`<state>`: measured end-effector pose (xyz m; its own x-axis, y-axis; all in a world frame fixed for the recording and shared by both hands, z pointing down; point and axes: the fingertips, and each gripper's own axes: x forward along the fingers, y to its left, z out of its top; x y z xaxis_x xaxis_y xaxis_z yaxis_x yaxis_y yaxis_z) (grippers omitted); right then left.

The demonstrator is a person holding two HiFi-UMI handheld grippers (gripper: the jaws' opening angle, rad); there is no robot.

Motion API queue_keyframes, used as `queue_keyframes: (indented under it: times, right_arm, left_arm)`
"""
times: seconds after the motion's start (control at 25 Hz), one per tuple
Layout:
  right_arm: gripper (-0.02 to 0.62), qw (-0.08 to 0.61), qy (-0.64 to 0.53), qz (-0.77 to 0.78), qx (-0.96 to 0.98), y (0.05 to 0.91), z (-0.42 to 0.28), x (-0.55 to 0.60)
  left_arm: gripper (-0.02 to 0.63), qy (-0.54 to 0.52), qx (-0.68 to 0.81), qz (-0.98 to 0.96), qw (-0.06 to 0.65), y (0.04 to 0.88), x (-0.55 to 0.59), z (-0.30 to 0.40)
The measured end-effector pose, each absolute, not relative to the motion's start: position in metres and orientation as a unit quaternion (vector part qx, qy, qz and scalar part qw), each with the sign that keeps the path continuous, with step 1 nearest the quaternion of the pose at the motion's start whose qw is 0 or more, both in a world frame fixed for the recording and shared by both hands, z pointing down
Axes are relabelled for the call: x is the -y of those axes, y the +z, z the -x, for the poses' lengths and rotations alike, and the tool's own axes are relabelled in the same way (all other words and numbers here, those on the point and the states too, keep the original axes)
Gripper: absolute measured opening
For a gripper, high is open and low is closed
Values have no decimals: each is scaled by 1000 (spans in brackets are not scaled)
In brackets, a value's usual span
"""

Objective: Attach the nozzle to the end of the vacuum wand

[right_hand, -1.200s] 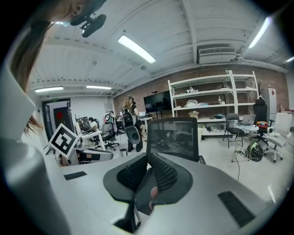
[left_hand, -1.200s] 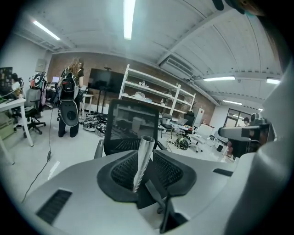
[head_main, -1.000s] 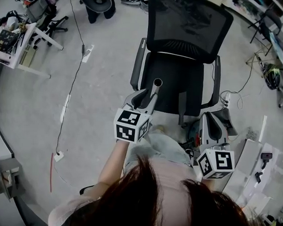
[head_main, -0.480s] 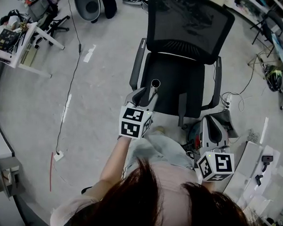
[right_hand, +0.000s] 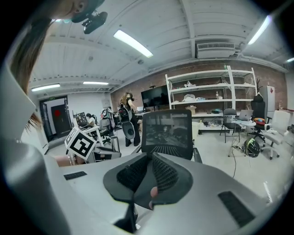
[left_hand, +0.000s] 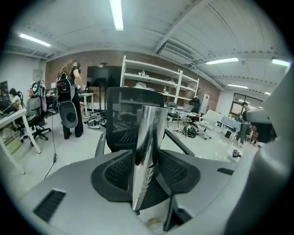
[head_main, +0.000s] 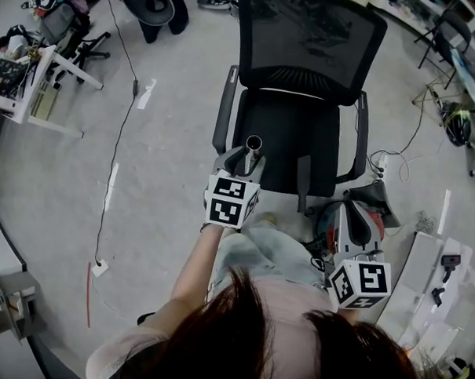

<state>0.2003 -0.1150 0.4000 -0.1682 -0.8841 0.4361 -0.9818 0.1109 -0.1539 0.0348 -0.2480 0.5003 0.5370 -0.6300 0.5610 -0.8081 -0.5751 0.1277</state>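
The vacuum wand (head_main: 253,143) is a shiny metal tube standing nearly upright, its open end up, in front of the chair seat. My left gripper (head_main: 244,158) is around it. In the left gripper view the wand (left_hand: 147,151) runs up between the two spread pads; the jaws have just been opening and the left gripper (left_hand: 146,167) now stands open with the tube between them. My right gripper (head_main: 357,219) hangs low at the right, over a red and grey vacuum part (head_main: 330,224). Its pads (right_hand: 149,176) are shut together. No nozzle can be told apart with certainty.
A black mesh office chair (head_main: 298,135) stands right behind the wand. A dark piece (head_main: 377,198) lies on the floor by the right gripper. Pale boxes (head_main: 430,271) are stacked at the lower right. A cable (head_main: 114,163) crosses the grey floor at the left.
The left gripper and the wand have sunk a little and shifted slightly. The right gripper has dropped a little towards the floor and stays shut.
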Motion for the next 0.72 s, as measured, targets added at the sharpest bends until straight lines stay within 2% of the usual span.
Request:
queue_keyframes:
  times: [0.72]
  right_arm:
    - [29, 129, 248, -631, 723, 440, -220, 112]
  left_arm:
    - [162, 240, 436, -853, 157, 509, 262, -42]
